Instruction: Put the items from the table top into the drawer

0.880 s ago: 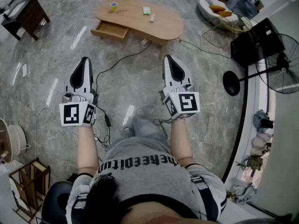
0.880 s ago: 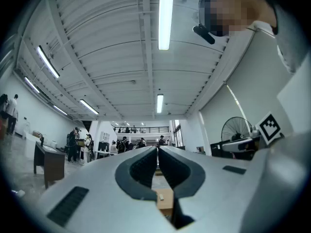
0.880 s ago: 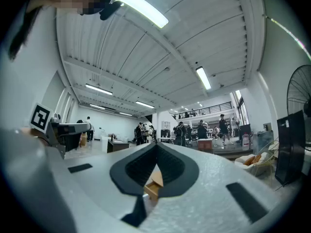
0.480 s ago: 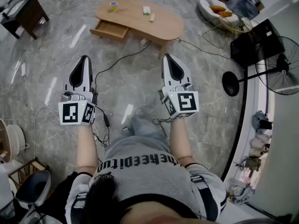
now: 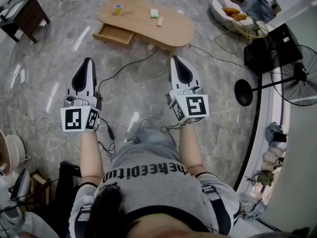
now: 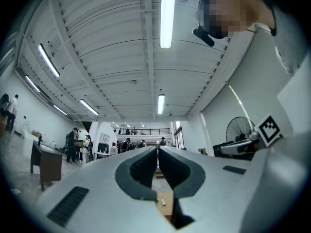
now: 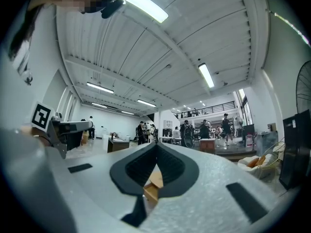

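Note:
The wooden table (image 5: pixel 173 31) stands far ahead on the marble floor, its drawer (image 5: pixel 113 33) pulled open at the front left. On its top lie a tape roll (image 5: pixel 118 7), a small green-and-white item (image 5: pixel 154 13) and a small pale item (image 5: pixel 160 21). My left gripper (image 5: pixel 86 63) and right gripper (image 5: pixel 177 61) are held side by side over the floor, well short of the table, both shut and empty. In the left gripper view the left gripper (image 6: pixel 157 149) has its jaws together. The right gripper (image 7: pixel 157 147) has its jaws together in the right gripper view.
Cables (image 5: pixel 124 66) trail across the floor between me and the table. A dark side table (image 5: pixel 20 14) stands far left. A black box (image 5: pixel 270 41) and a standing fan (image 5: pixel 297 78) are at the right, and a wooden rack (image 5: pixel 37 182) at the lower left.
Both grippers have edged slightly toward the table, still shut. The chair at the lower left has slid away to the left edge.

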`<state>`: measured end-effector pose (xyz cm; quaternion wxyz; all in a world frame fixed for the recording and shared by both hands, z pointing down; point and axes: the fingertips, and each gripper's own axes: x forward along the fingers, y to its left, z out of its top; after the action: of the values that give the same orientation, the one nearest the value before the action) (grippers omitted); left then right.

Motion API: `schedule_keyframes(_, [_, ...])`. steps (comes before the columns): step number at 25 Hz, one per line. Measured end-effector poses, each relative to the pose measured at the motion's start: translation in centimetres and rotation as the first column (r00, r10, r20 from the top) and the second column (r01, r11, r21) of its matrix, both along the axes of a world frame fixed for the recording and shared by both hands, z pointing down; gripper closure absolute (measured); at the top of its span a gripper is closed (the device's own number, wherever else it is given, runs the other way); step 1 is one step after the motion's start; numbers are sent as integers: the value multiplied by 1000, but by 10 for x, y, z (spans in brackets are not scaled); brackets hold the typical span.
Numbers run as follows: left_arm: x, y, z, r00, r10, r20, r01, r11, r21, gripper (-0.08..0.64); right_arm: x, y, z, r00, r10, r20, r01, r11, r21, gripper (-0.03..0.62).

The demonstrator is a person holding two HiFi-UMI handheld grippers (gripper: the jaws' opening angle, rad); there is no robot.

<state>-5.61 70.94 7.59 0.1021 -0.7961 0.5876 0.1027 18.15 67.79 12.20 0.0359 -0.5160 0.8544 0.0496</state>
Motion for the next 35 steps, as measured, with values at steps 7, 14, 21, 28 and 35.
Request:
schedule_keyframes(7, [17,-48,-5,1000,-19,-1,19,1000,7,548,17,-51,-4,1000,-12,-5,12,1000,5,589])
schedule_keyframes(14, [44,-80,-14,1000,-20,-8,20,999,38,548,42,-85,-1,1000,-23,-6,23,1000,3,589])
schedule_keyframes(21, [53,-127,0,1000,-2,-7,2,1000,0,548,47,-127,15,1000,-22,11,22,999,-29,589])
schedule_keyframes(28, [41,-204,2,999,31,-16,-31,999,14,548,40,-199,18,1000,12,20,-12,999,-30,589])
schedule_keyframes(35, [3,-308,4,997,69,-20,-69,998,-5,548,6,-296,16,998,52,34,-50,998,-49,589])
